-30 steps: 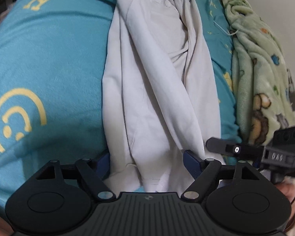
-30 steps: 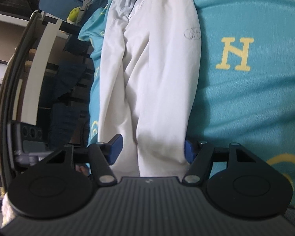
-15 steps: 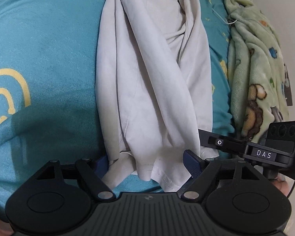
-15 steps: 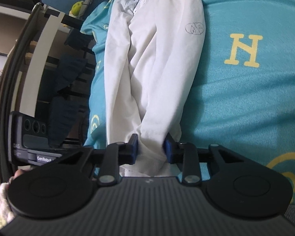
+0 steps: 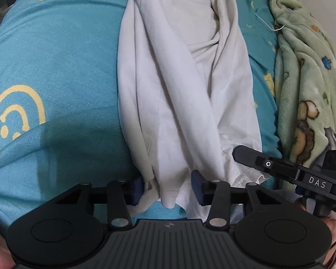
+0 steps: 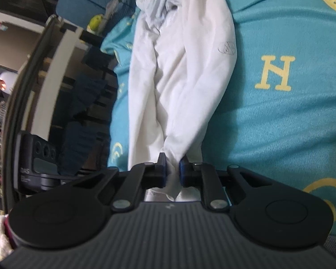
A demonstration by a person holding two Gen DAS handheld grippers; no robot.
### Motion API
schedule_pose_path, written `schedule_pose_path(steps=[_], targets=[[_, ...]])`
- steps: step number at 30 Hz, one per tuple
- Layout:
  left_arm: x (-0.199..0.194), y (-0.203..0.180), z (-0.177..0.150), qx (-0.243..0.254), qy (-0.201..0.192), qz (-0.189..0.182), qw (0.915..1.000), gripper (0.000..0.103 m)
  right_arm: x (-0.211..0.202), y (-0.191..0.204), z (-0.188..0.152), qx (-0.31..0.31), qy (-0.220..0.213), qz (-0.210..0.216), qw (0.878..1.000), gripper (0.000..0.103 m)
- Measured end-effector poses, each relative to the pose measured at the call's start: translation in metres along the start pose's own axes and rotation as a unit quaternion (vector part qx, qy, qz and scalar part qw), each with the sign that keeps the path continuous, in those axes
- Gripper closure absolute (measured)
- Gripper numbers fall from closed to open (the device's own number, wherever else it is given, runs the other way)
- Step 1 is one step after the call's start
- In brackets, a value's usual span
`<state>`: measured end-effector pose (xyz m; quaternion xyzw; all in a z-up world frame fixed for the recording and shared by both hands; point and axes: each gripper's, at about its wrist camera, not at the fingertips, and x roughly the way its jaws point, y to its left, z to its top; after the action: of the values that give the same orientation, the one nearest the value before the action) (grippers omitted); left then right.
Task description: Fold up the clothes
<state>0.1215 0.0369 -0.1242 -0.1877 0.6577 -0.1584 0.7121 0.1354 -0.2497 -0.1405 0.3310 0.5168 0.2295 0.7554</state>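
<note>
A long, bunched white garment point(image 5: 179, 89) lies lengthwise on a teal bedsheet point(image 5: 56, 67) printed in yellow. My left gripper point(image 5: 168, 187) is at the garment's near hem. Its jaws are closing, and loose folds of the hem hang between the blue pads without being squeezed. In the right wrist view the same garment point(image 6: 183, 78) runs away from my right gripper point(image 6: 173, 170). Its jaws are closing and pinch a gathered wad of the hem tightly. One of the right gripper's fingers point(image 5: 248, 157) reaches onto the hem's right corner in the left wrist view.
A green cartoon-print blanket point(image 5: 306, 89) lies bunched along the right of the garment, with a thin white cord point(image 5: 264, 22) near it. In the right wrist view the bed's edge drops off to dark shelving point(image 6: 85, 112) on the left. A blue cushion point(image 6: 78, 6) lies far off.
The right jaws went from wide apart around the hem to pinched tight on it. The left jaws narrowed around the hem. The right gripper's finger moved in over the hem's right corner.
</note>
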Motion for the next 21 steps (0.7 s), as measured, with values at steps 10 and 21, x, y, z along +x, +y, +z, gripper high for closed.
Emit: schedule_pose_path(steps=[10,21], targets=[[-0.013,-0.018,0.000,-0.002,-0.020,0.028,0.9994,0.096,-0.008,0.001,0.000,-0.005,-0.020,0.011,1.000,0.089],[-0.070,-0.015,-0.014,0.003,-0.079,-0.028,0.9965,0.098,-0.031,-0.001,0.002,0.009,-0.064,0.035,0.997,0.089]])
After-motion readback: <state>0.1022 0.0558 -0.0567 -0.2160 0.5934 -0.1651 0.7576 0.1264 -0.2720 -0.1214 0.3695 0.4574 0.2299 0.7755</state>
